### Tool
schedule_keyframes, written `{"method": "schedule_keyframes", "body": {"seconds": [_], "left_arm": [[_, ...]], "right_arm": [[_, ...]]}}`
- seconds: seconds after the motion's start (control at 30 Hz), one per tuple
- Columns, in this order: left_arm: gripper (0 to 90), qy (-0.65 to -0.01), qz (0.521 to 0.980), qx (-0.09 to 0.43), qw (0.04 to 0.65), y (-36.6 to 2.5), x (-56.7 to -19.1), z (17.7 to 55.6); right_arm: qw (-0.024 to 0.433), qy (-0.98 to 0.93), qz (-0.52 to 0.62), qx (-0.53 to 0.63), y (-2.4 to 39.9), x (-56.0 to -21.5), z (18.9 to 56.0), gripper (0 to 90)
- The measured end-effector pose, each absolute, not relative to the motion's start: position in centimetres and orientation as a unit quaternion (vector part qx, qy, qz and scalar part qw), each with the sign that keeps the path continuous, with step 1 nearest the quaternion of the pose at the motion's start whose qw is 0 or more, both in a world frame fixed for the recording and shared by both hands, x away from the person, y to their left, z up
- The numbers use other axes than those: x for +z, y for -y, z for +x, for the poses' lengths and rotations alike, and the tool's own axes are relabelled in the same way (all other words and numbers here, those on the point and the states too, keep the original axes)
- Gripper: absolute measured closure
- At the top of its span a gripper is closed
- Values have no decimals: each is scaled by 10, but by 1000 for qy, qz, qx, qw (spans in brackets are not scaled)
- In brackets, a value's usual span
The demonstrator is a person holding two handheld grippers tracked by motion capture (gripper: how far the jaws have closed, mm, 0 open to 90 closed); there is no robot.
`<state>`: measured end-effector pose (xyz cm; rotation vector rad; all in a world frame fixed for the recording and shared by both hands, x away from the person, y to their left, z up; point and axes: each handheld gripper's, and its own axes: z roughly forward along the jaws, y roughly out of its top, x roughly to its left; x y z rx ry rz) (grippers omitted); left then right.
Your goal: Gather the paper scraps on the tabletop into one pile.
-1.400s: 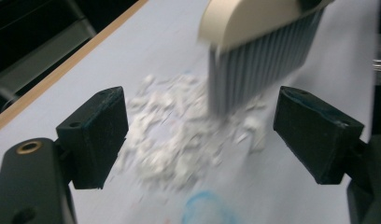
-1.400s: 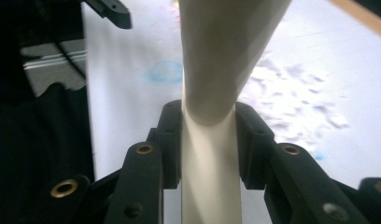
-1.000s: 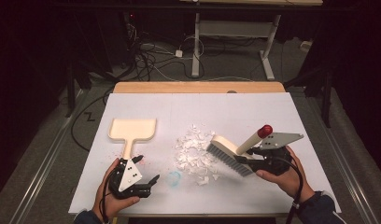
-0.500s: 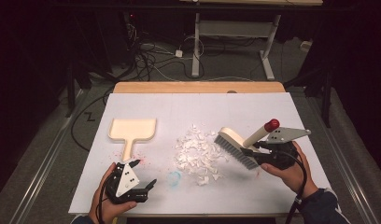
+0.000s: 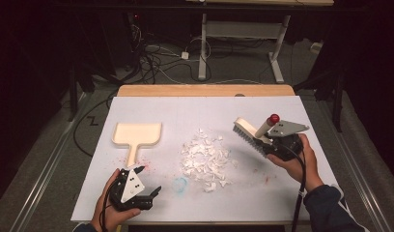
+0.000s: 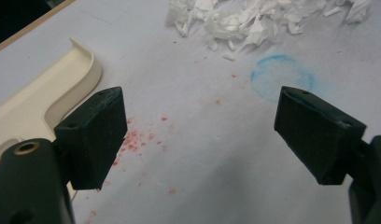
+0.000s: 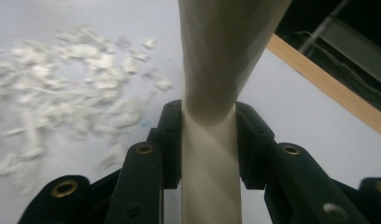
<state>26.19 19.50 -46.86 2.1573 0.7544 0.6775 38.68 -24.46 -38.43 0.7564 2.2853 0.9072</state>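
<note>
On the white table sheet, a pile of white paper scraps lies at centre. At 9 o'clock from it rests a cream dustpan, handle toward the person. At 3 o'clock the right gripper holds a cream hand brush, jaws clamped on its handle, red tip up, bristle head raised beside the pile. At 7 o'clock the left gripper sits near the table edge, jaws wide apart, nothing between. A faint blue ring and red specks mark the sheet nearby.
</note>
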Motion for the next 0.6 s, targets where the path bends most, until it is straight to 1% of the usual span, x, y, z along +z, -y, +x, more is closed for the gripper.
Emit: {"method": "schedule_keyframes", "body": {"seconds": [0.03, 0.17, 0.33, 0.37, 0.4, 0.5, 0.53, 0.6], "left_arm": [[163, -294, 841, 265, 369, -195, -469, 262], [163, -291, 844, 263, 366, -194, -469, 264], [163, -290, 846, 262, 362, -192, -471, 265], [163, -289, 848, 261, 359, -192, -471, 265], [163, -290, 849, 261, 356, -192, -472, 265], [163, -291, 850, 262, 354, -191, -473, 264], [163, -291, 849, 262, 354, -191, -473, 263], [163, -289, 850, 263, 354, -191, -473, 263]], "right_arm": [[281, -853, 282, 338, 245, -384, 387, 680], [294, -855, 286, 318, 236, -393, 410, 680], [314, -860, 282, 287, 213, -408, 442, 680], [314, -860, 282, 287, 213, -408, 442, 680], [320, -862, 275, 280, 203, -412, 449, 680], [331, -866, 265, 265, 184, -415, 455, 680], [331, -866, 265, 265, 184, -415, 455, 680], [345, -872, 244, 245, 167, -419, 457, 680]]}}
